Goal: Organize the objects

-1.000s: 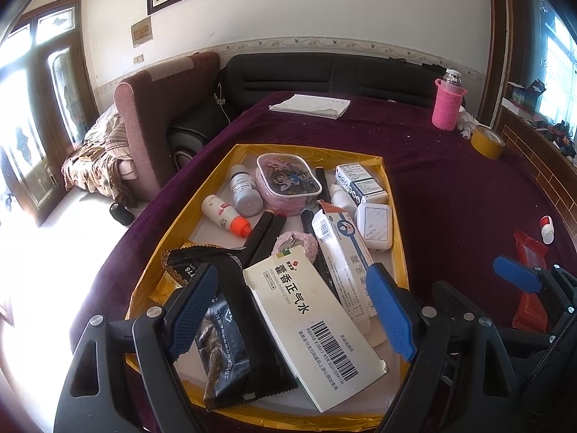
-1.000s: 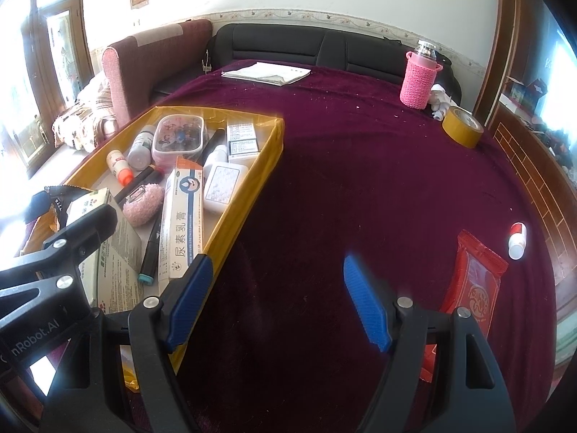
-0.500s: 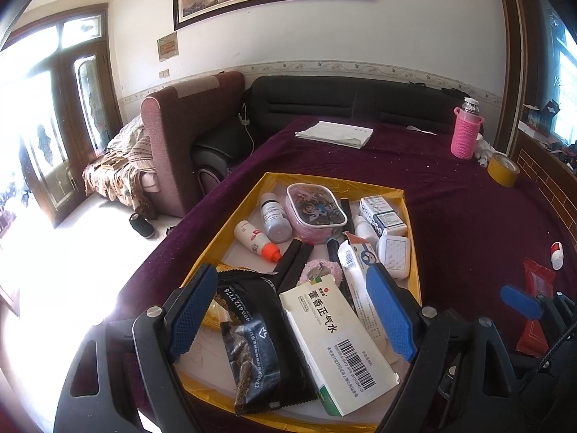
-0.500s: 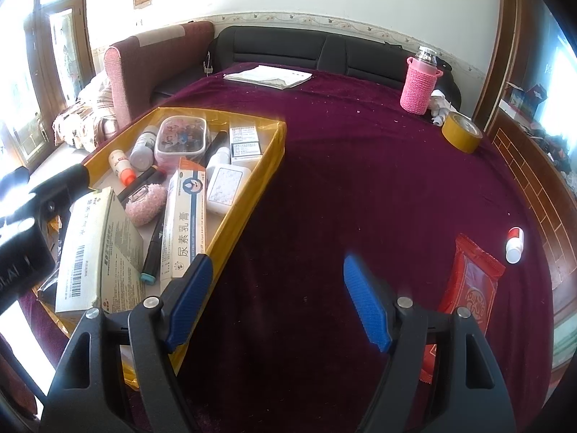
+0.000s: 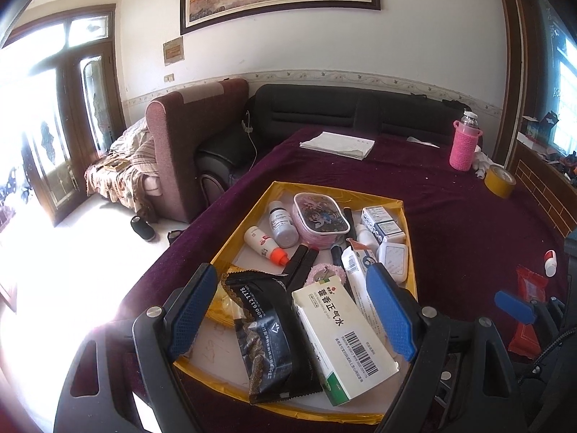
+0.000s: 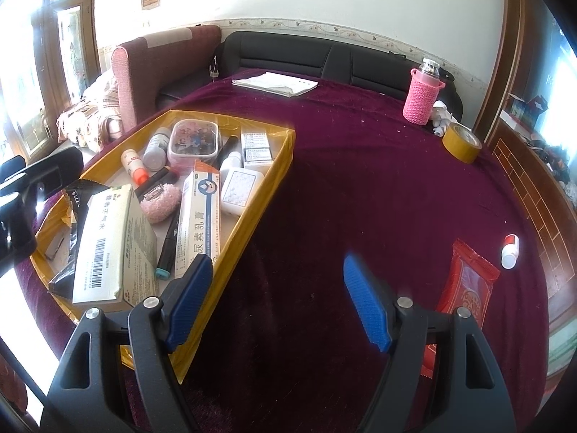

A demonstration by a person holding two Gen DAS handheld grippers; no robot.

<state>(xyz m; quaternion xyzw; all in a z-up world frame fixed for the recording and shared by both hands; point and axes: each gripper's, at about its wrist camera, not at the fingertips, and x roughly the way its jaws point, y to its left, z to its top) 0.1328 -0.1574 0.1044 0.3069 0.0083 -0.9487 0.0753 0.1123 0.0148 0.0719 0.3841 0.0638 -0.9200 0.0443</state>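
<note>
the left gripper [image 5: 294,312] hung over the near end of a shallow yellow cardboard tray [image 5: 406,238] on a table covered in dark purple velvet cloth [image 5: 468,216], its blue-padded jaws standing wide apart with nothing pressed between them. under it, inside the tray, lay a white rectangular medicine box with a barcode and green edge [image 5: 342,335], resting partly on a black foil snack packet [image 5: 267,339]. further in were a long white ointment carton with blue print [image 5: 360,281], a fluffy pink round puff [image 5: 324,274], a small white bottle with an orange cap [image 5: 265,245], a grey-bodied bottle with a white cap [image 5: 283,223], a pink-rimmed clear plastic case with cartoon figures [image 5: 321,218], a white square plastic case [image 5: 393,261] and two small white pill boxes [image 5: 382,223], all crowded together.

the right gripper [image 6: 276,299] was to the right of the tray, over bare cloth, its jaws likewise apart and empty; its left finger overlapped the tray's near corner in the right wrist view. still outside the tray, on the cloth to the right, lay a flat red foil sachet [image 6: 468,285] and, just beyond it, a small white tube with a red band [image 6: 510,250]. far across the table stood a bottle in a pink knitted sleeve [image 6: 422,97], a roll of yellow-brown tape [image 6: 461,142] near it, and a folded stack of white paper [image 6: 276,83] at the far edge. a black sofa [image 5: 360,115] and a maroon armchair [image 5: 191,133] stood behind the table.
</note>
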